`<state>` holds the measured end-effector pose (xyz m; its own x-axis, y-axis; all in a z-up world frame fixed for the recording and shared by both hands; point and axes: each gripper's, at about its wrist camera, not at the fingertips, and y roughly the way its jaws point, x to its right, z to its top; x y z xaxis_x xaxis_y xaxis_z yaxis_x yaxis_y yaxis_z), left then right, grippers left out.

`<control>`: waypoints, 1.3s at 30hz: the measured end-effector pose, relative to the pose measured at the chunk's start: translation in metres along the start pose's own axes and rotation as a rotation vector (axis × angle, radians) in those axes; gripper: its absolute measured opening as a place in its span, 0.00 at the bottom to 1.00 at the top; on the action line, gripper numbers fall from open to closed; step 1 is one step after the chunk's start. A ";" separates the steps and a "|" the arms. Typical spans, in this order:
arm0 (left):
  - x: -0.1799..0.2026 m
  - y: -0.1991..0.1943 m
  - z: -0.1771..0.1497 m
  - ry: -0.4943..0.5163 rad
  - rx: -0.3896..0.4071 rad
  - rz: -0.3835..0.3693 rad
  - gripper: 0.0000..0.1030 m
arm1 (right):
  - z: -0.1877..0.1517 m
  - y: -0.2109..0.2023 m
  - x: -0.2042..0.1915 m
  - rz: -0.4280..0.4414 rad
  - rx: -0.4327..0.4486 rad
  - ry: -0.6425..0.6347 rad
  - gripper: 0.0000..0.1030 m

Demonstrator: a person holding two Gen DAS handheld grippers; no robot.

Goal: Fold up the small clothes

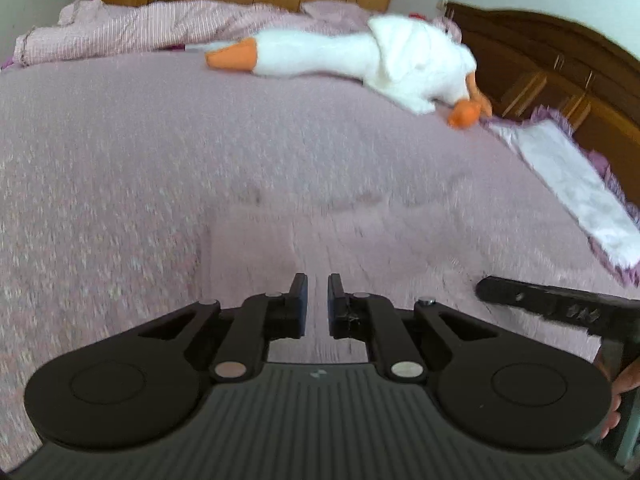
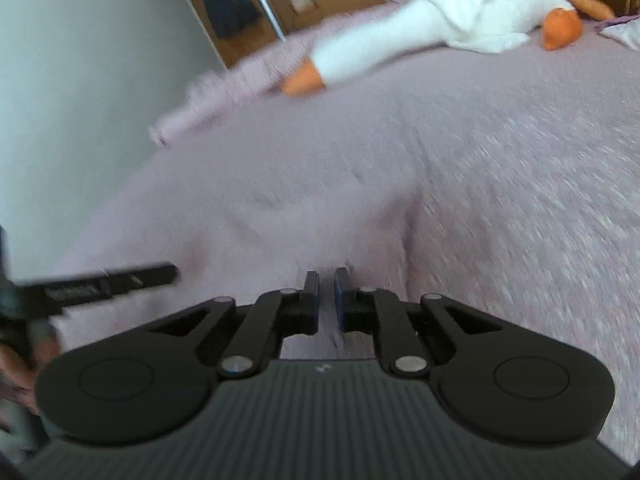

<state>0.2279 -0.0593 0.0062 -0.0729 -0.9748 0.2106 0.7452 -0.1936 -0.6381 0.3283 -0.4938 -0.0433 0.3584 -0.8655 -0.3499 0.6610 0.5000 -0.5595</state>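
A pale pink garment (image 1: 340,240) lies on the pink bedspread (image 1: 100,160), and its near edge reaches under both grippers. My left gripper (image 1: 317,292) is closed to a narrow gap with pink cloth in it. The tip of the right gripper's finger (image 1: 540,304) shows at the lower right of this view. In the right wrist view the garment (image 2: 320,216) rises in a ridge toward my right gripper (image 2: 326,284), which is also closed to a narrow gap on the cloth. The left gripper's finger (image 2: 116,278) shows at the left. Both views are blurred.
A white plush goose (image 1: 380,56) with orange beak and feet lies across the far side of the bed. A rumpled pink quilt (image 1: 132,28) is at the far left, a white frilled pillowcase (image 1: 572,188) at the right, by the dark wooden headboard (image 1: 560,52).
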 end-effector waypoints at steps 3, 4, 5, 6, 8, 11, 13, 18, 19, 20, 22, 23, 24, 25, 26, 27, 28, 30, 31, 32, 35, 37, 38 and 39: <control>-0.001 0.025 -0.022 0.032 -0.066 0.053 0.09 | -0.001 0.007 0.008 -0.016 -0.027 0.099 0.05; -0.002 0.028 -0.030 0.054 -0.031 0.050 0.08 | 0.000 0.008 0.012 -0.008 -0.035 0.122 0.05; -0.001 0.028 -0.033 0.067 -0.017 0.055 0.08 | -0.003 0.009 0.016 -0.003 -0.032 0.127 0.04; 0.000 0.027 -0.034 0.062 -0.012 0.064 0.08 | -0.005 0.010 0.018 0.009 -0.025 0.138 0.04; 0.004 0.026 -0.036 0.081 -0.006 0.081 0.08 | -0.008 0.009 0.022 0.029 -0.018 0.163 0.04; 0.007 0.023 -0.035 0.090 0.000 0.086 0.08 | -0.013 0.009 0.028 0.056 0.023 0.208 0.05; 0.010 0.017 -0.033 0.078 -0.001 0.087 0.08 | -0.018 0.003 0.030 0.076 0.062 0.195 0.06; 0.026 -0.019 -0.033 0.123 0.031 0.054 0.08 | -0.032 -0.020 0.004 0.031 0.184 -0.015 0.23; 0.027 -0.027 -0.033 0.123 0.041 0.039 0.09 | -0.037 -0.028 -0.003 0.050 0.208 -0.046 0.48; 0.029 -0.037 -0.033 0.124 0.066 0.025 0.09 | -0.041 -0.034 -0.006 0.078 0.229 -0.053 0.73; 0.032 -0.054 -0.035 0.135 0.121 0.025 0.10 | -0.050 -0.049 -0.009 0.142 0.295 -0.057 0.85; 0.031 -0.062 -0.038 0.136 0.152 0.025 0.19 | -0.055 -0.056 -0.012 0.157 0.323 -0.078 0.84; 0.029 -0.068 -0.039 0.137 0.179 0.014 0.29 | -0.059 -0.063 -0.016 0.163 0.346 -0.118 0.84; 0.028 -0.073 -0.040 0.139 0.204 0.002 0.61 | -0.063 -0.070 -0.020 0.155 0.374 -0.170 0.84; 0.025 -0.076 -0.042 0.138 0.241 -0.010 0.92 | -0.066 -0.075 -0.023 0.136 0.398 -0.221 0.84; 0.019 -0.081 -0.046 0.133 0.304 -0.022 1.00 | -0.070 -0.079 -0.025 0.110 0.426 -0.271 0.84; 0.014 -0.085 -0.052 0.134 0.375 -0.026 1.00 | -0.075 -0.082 -0.025 0.081 0.461 -0.310 0.87; 0.006 -0.084 -0.062 0.170 0.454 0.000 1.00 | -0.083 -0.085 -0.019 0.037 0.527 -0.332 0.95; 0.002 -0.082 -0.069 0.193 0.464 0.037 1.00 | -0.087 -0.085 -0.014 0.026 0.555 -0.332 1.00; -0.003 -0.075 -0.076 0.213 0.467 0.073 1.00 | -0.087 -0.083 -0.010 0.014 0.570 -0.332 1.00; -0.019 -0.059 -0.101 0.249 0.455 0.027 1.00 | -0.089 -0.071 0.005 0.007 0.536 -0.316 1.00; -0.024 -0.052 -0.101 0.228 0.403 -0.012 1.00 | -0.085 -0.069 0.010 0.031 0.506 -0.294 1.00; -0.025 -0.051 -0.102 0.226 0.404 -0.032 1.00 | -0.082 -0.066 0.013 0.054 0.499 -0.286 1.00; -0.026 -0.049 -0.104 0.226 0.390 -0.046 1.00 | -0.080 -0.066 0.015 0.076 0.491 -0.278 1.00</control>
<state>0.1249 -0.0362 -0.0449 -0.2224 -0.9742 0.0378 0.9287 -0.2235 -0.2959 0.2369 -0.5379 -0.0720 0.5330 -0.8365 -0.1273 0.8317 0.5456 -0.1028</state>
